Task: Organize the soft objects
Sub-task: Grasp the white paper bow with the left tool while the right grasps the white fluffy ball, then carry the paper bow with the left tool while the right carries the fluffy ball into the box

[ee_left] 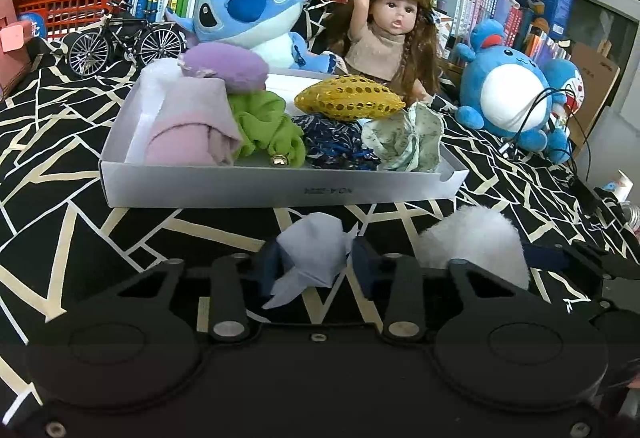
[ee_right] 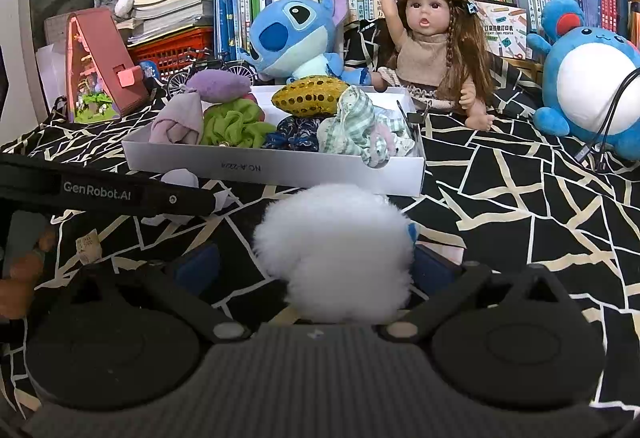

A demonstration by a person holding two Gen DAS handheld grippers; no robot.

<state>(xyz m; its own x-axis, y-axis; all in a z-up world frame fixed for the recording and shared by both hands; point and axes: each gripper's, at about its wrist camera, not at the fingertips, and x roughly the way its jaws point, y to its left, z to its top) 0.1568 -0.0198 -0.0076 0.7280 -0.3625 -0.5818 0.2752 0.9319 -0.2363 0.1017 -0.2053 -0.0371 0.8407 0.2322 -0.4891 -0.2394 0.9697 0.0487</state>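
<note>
In front of the white box [ee_left: 280,190], at six o'clock from it: left gripper [ee_left: 314,258] clenched on a pale blue cloth [ee_left: 312,250]. At three o'clock of that, right gripper [ee_right: 336,266] grasping a white fluffy ball [ee_right: 336,250].

bare cloth [ee_right: 520,206] right of crowded box [ee_right: 280,168], toys behind

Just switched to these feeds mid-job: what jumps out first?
A white box crammed with soft fabric pieces sits mid-table, a sequinned yellow pouch on top at the back. Behind it a blue plush and a long-haired doll lean against the bookshelf. Up close, the left hand-held gripper pinches a pale blue cloth and the right hand-held gripper holds a white fluffy ball.
</note>
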